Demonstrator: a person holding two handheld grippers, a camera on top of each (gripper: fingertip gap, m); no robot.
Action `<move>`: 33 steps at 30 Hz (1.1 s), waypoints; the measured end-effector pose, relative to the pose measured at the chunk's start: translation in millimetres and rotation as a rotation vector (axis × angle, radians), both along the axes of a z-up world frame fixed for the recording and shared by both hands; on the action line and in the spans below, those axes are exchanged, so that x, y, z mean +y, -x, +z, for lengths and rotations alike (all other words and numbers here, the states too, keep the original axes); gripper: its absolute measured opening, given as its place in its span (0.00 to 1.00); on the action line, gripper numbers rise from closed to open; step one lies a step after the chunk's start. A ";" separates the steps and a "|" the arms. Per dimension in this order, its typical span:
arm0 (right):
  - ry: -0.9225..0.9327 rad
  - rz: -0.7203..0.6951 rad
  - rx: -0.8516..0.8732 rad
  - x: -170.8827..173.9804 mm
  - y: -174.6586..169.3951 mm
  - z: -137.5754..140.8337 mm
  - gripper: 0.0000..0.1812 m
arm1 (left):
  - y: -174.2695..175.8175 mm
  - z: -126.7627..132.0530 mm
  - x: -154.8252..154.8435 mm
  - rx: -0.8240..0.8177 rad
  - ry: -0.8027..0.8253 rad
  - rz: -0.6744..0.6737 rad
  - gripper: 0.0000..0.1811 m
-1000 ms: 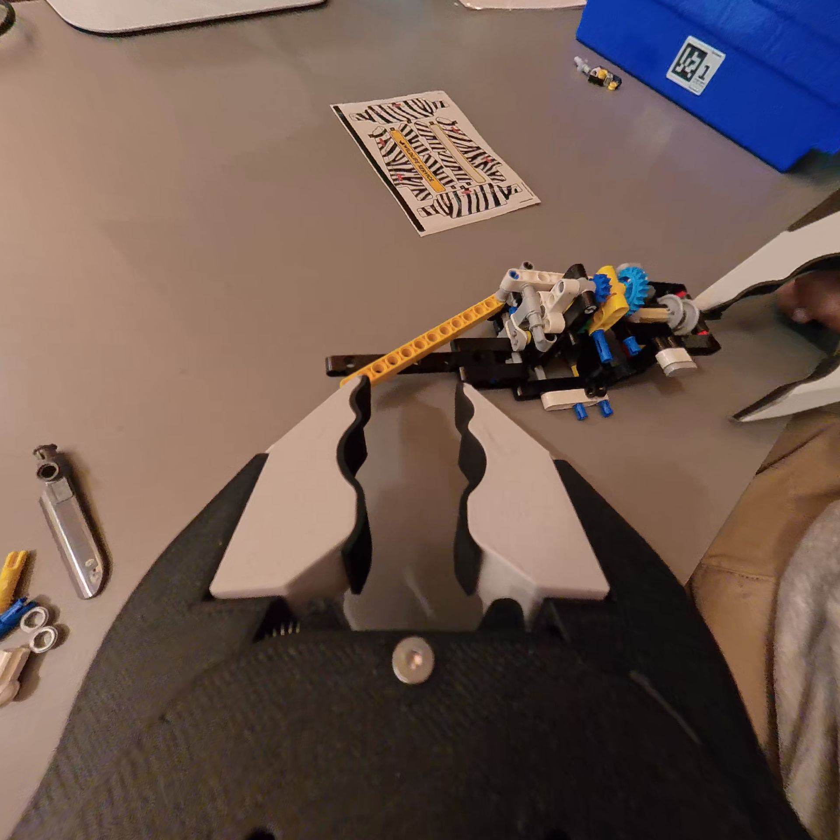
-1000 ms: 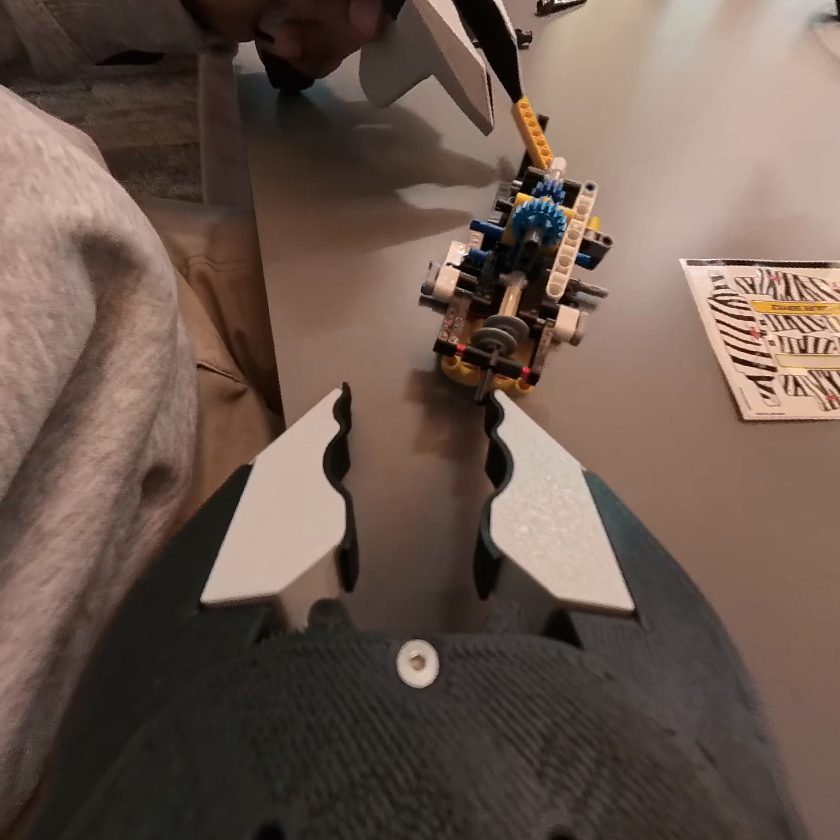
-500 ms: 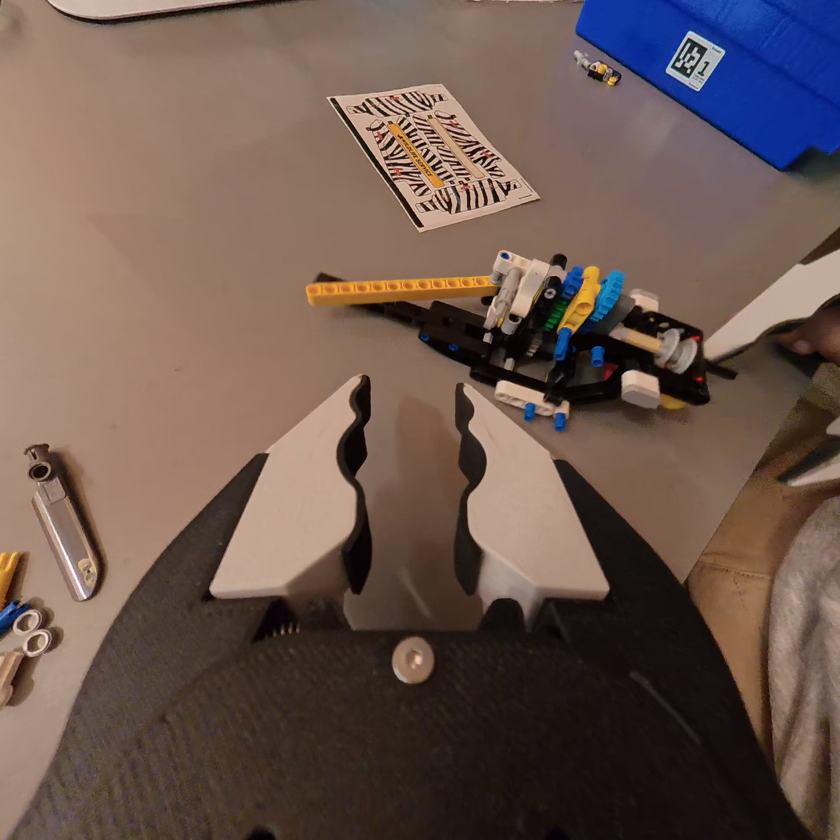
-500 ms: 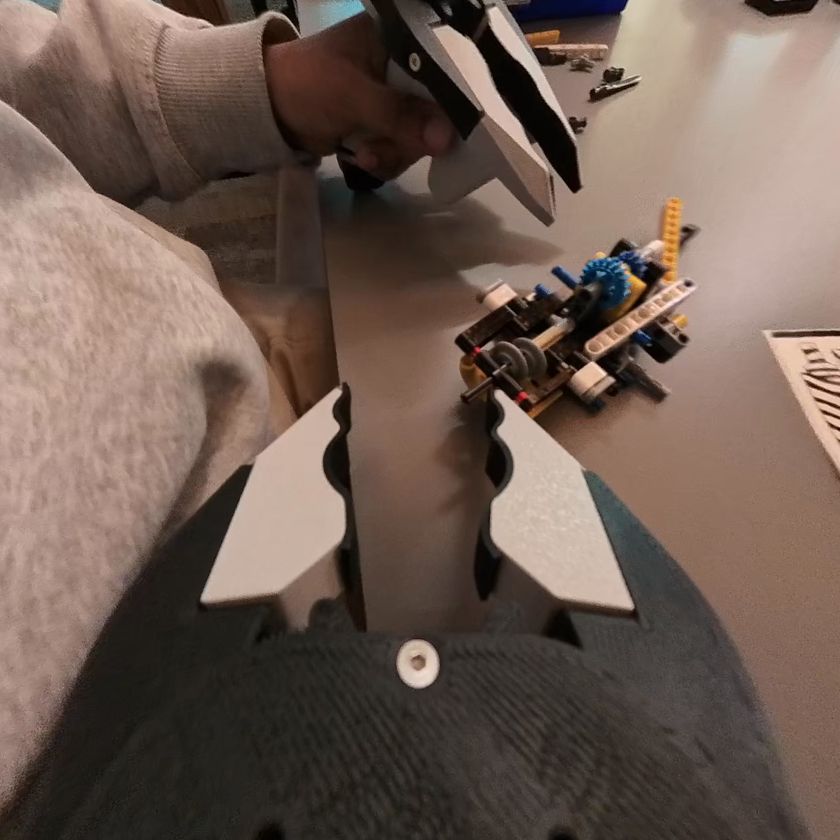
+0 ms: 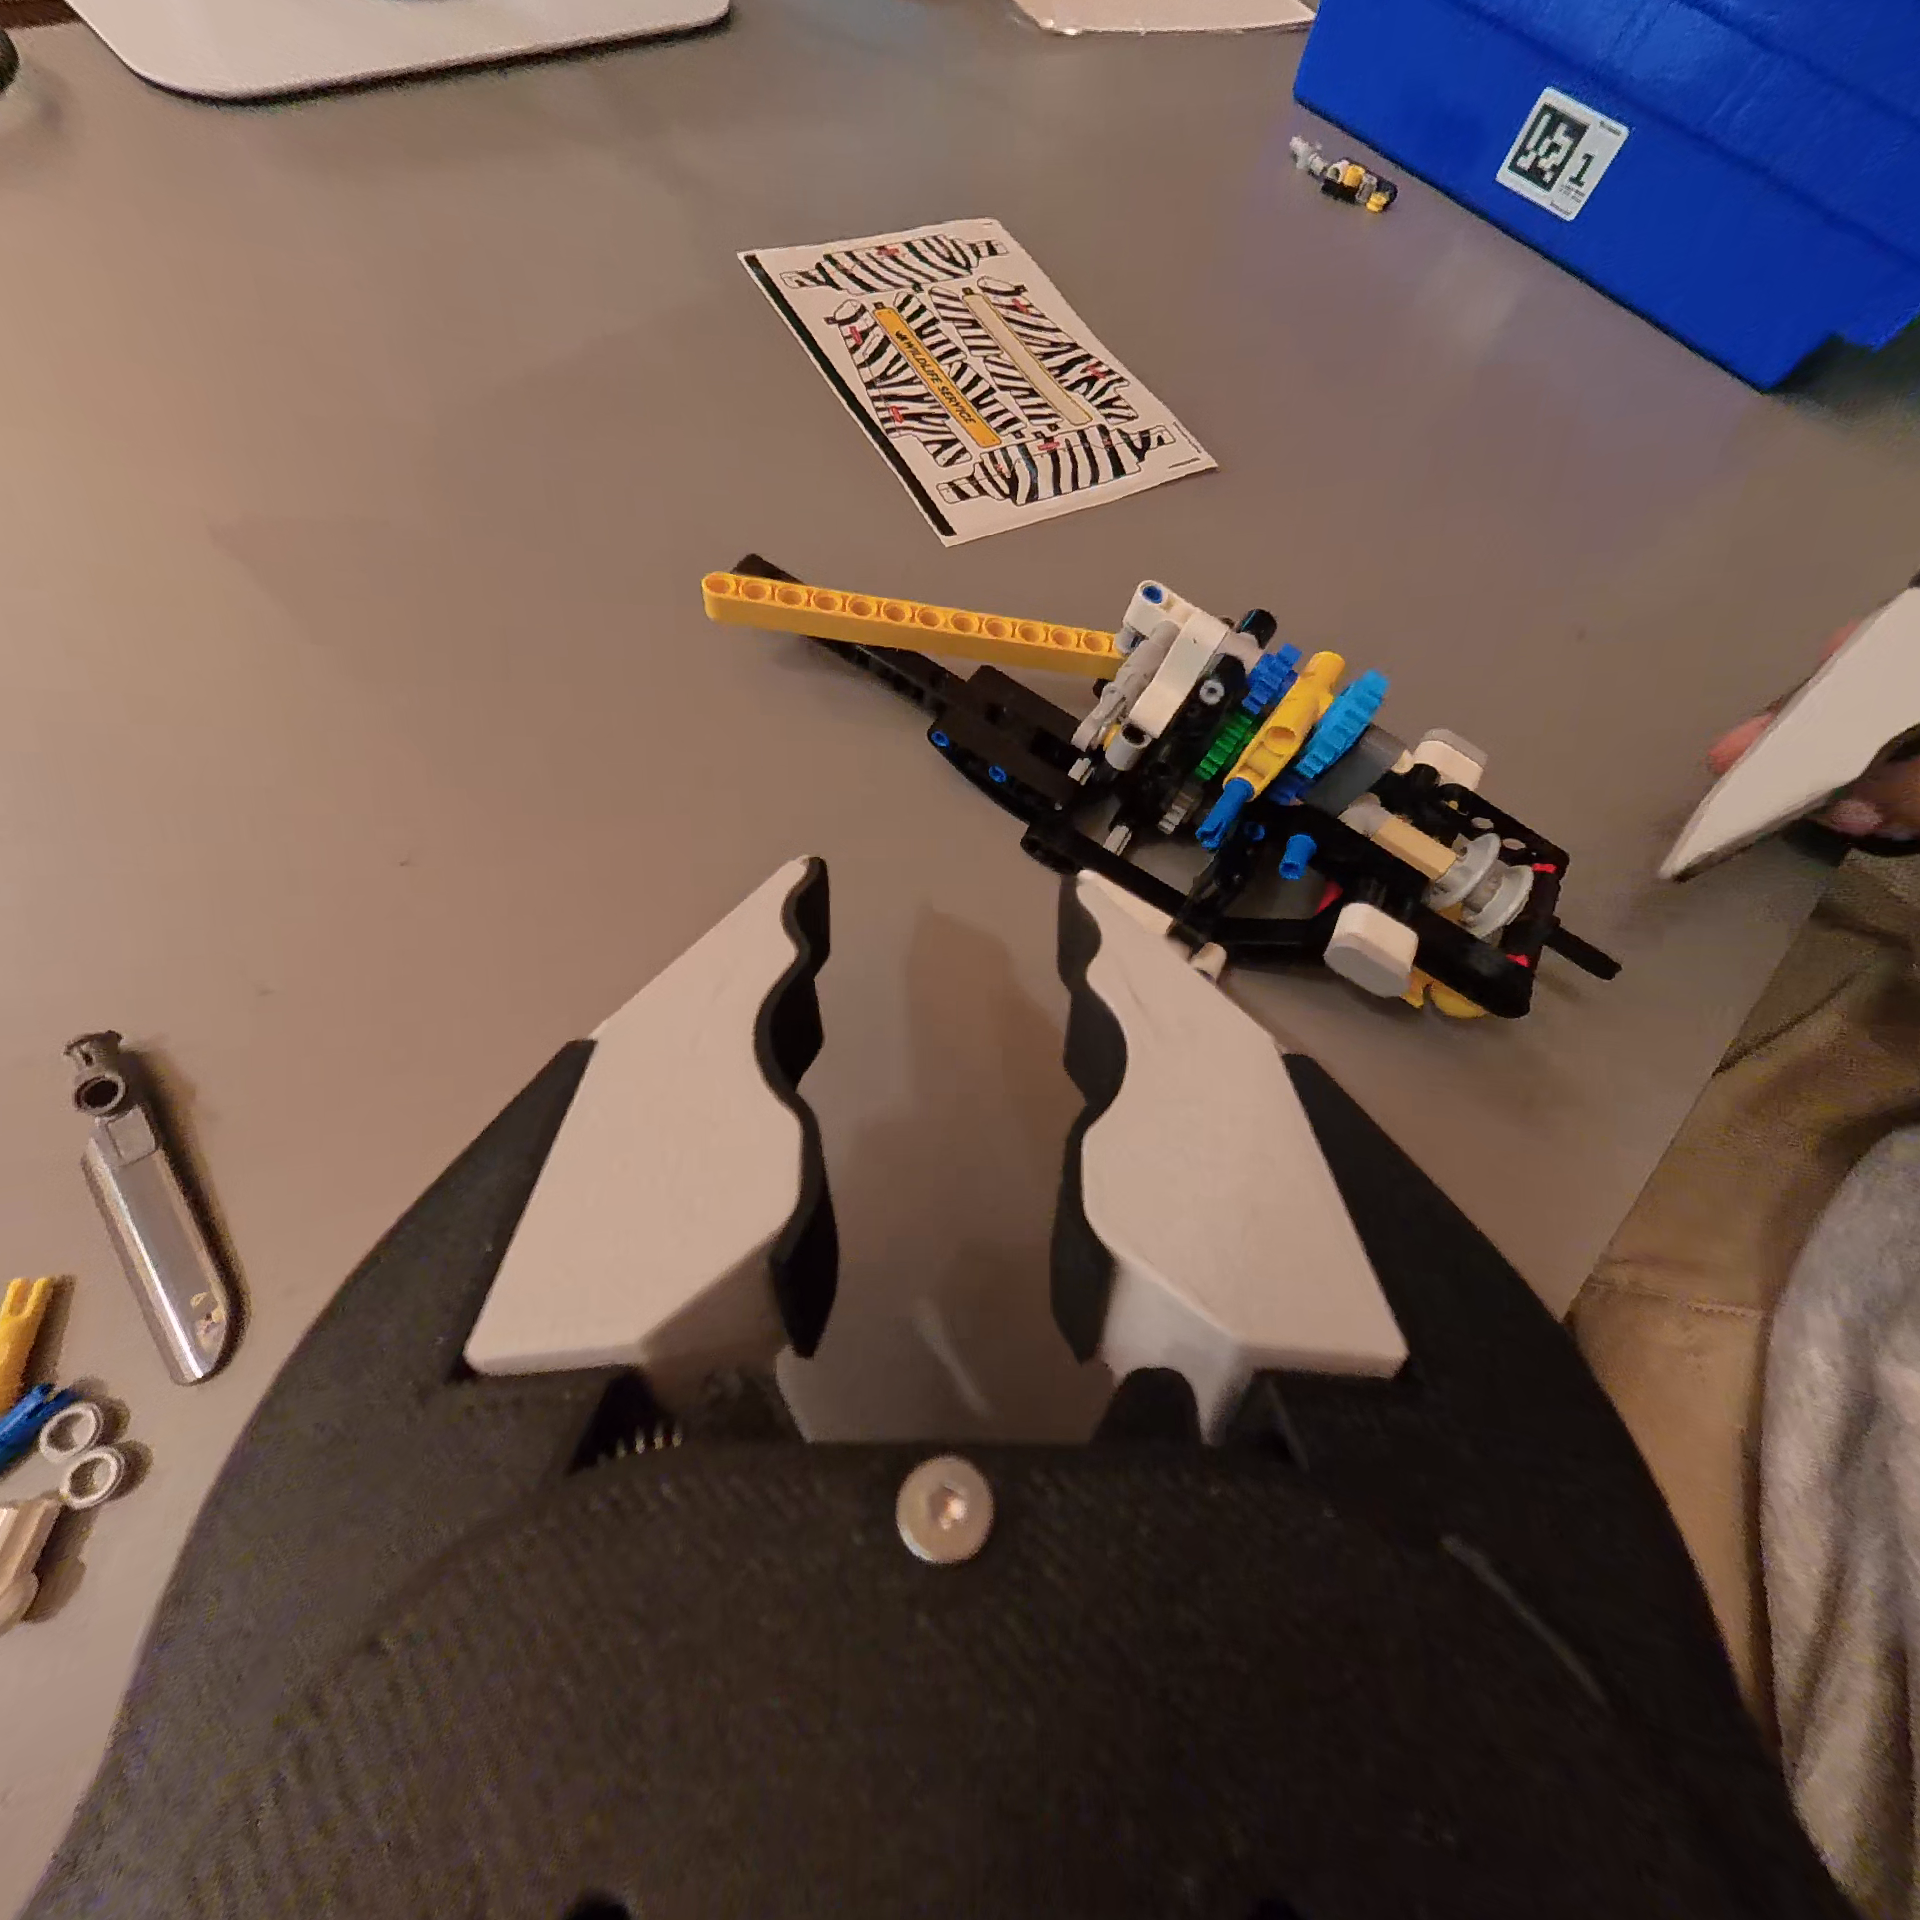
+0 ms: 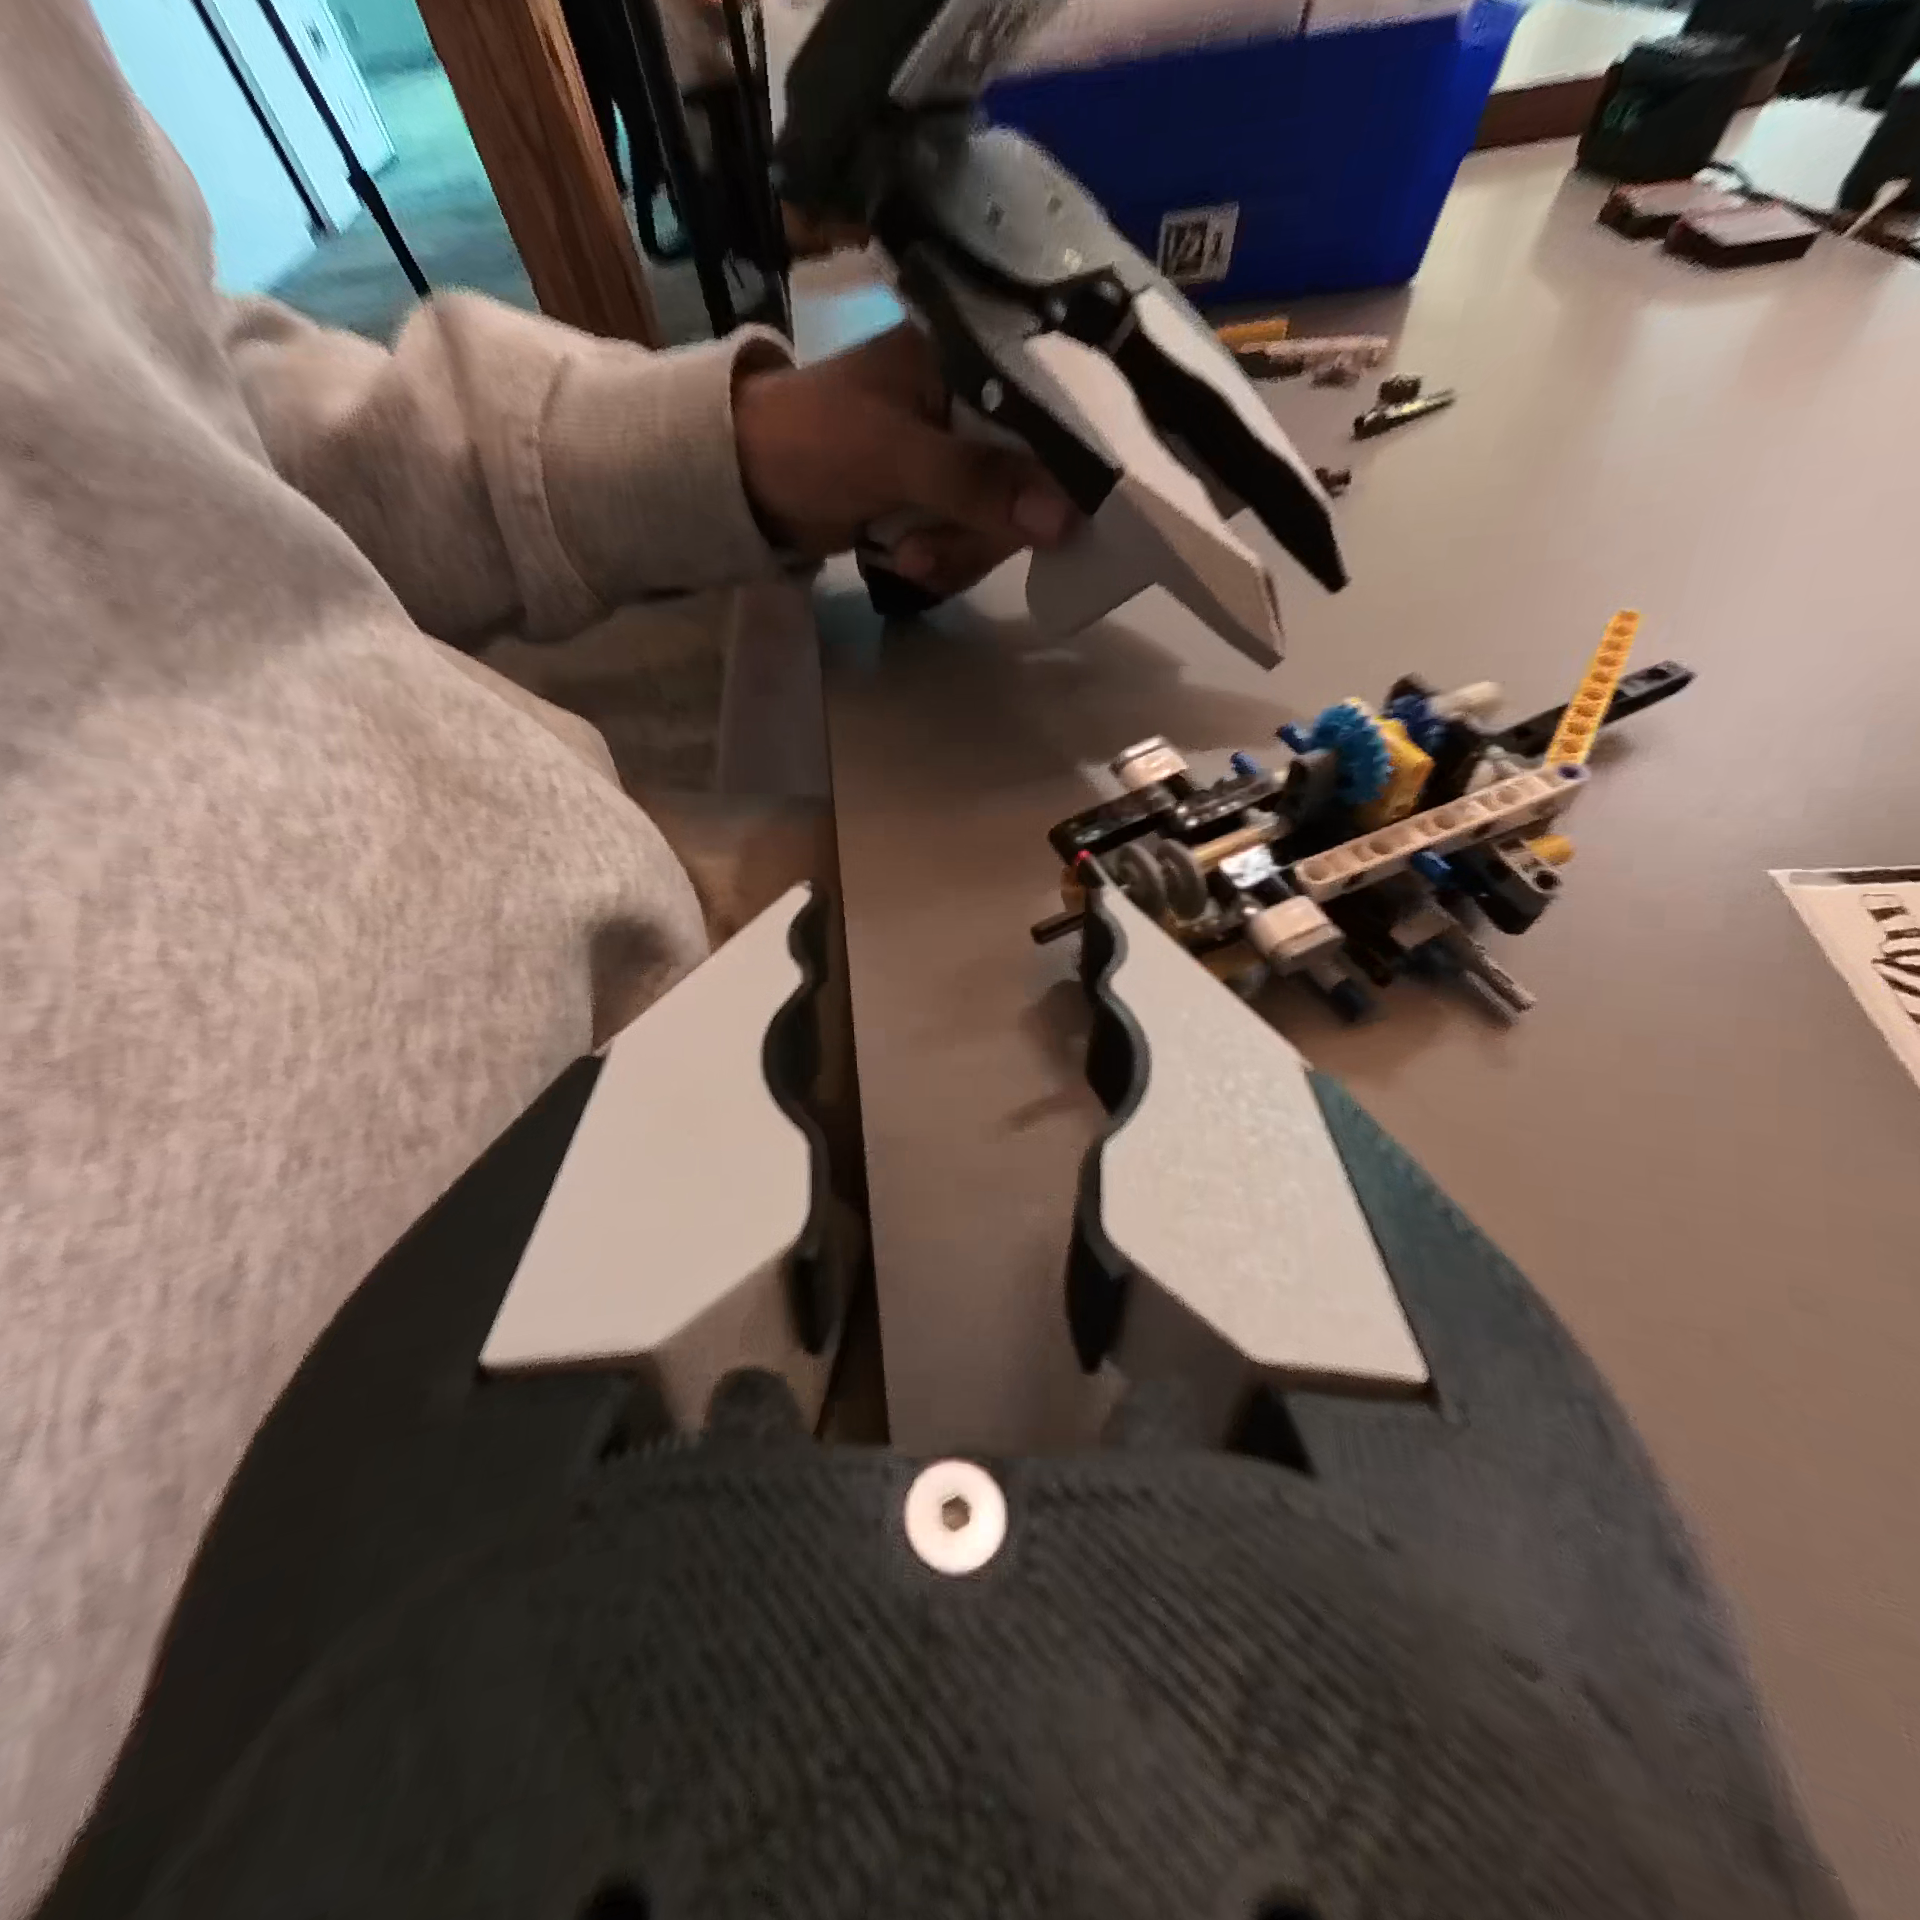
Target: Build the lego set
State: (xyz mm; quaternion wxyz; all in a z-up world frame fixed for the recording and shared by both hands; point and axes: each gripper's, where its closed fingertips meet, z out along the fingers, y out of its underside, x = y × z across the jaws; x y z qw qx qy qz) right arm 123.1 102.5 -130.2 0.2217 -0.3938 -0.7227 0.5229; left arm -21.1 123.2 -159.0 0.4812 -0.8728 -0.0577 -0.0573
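Note:
The part-built lego model [image 5: 1226, 769] lies on the grey table [image 5: 416, 623], a black frame with blue gears, white parts and a long yellow beam [image 5: 904, 619] pointing left. It also shows in the right wrist view [image 6: 1340, 831]. My left gripper [image 5: 940, 883] is open and empty, just short of the model's near left side. My right gripper [image 6: 951, 914] is open and empty at the table's front edge, its right finger next to the model's grey-wheel end. The left gripper shows in the right wrist view [image 6: 1288, 613], raised above the model.
A zebra-striped sticker sheet [image 5: 977, 374] lies behind the model. A blue bin [image 5: 1662, 156] stands at the back right, a small lego piece [image 5: 1345, 179] beside it. A silver blade part [image 5: 156, 1226] and loose small pieces [image 5: 52, 1434] lie at the left. A person's grey sleeve [image 6: 260, 727] is close by. The small lego piece [image 5: 1345, 179] is about equally far from each gripper, around 40 cm.
The model has swung round on the table, its yellow beam now pointing left and away. The left gripper has lifted off the beam and the right gripper has pulled back toward the table edge.

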 end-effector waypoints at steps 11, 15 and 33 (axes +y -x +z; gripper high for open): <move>0.027 -0.295 0.124 87.3 -6.7 23.2 0.19 | -69.9 36.9 15.7 -0.120 -0.113 -0.029 0.59; 0.061 -0.284 0.114 85.5 -6.7 19.6 0.18 | -80.7 9.6 19.0 0.070 -0.015 0.024 0.60; 0.004 -0.271 0.041 80.2 -0.4 4.7 0.19 | -82.2 -4.3 16.7 0.145 0.013 -0.030 0.54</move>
